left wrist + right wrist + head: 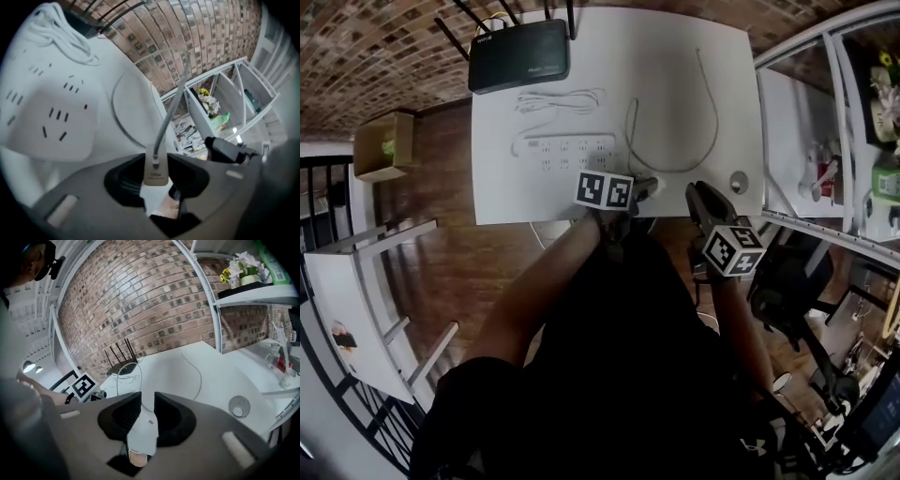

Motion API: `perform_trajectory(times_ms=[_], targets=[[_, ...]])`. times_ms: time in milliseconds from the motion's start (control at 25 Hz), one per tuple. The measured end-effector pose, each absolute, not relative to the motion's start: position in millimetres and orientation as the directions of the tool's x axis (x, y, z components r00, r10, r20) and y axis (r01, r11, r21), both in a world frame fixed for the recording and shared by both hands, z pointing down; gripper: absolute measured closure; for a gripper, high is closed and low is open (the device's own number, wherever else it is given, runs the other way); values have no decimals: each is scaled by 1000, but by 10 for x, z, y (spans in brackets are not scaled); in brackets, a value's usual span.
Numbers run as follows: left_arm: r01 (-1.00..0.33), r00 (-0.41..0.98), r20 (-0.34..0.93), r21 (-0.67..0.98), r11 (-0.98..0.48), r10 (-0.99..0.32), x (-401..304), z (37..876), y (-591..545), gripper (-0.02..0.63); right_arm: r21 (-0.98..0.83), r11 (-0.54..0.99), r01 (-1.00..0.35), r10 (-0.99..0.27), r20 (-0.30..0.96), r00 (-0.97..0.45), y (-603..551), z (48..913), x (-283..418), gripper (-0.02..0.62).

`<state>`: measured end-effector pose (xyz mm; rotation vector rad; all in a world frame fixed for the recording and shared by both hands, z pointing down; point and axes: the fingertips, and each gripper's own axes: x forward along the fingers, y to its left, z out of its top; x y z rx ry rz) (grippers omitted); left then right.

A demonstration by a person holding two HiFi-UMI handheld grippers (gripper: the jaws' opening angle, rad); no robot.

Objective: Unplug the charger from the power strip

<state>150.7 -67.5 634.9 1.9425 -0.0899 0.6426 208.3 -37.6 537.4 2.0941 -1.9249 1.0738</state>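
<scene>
White charger [155, 169] sits clamped in your left gripper [639, 190], clear of the power strip [567, 150] on the worktop [675, 56]: unplugging looks done, only setting it down may remain. Your right gripper [147, 404] is narrow and empty.

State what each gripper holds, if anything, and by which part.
The left gripper grips the charger by the sides of its body, cable end facing away. The right gripper holds nothing; its jaws stand apart.
</scene>
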Motion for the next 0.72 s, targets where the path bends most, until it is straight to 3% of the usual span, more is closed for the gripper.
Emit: perform_trajectory(times_ms=[400, 720], targets=[[-597, 651, 752, 591, -543, 102, 1262, 6475, -671, 309, -451, -112, -885, -876, 465, -126, -341, 5273, 2309, 517], [-679, 601, 790, 586, -442, 125, 1137, 6467, -456, 288, -499, -52, -865, -896, 405, -180, -311, 5245, 2534, 517]])
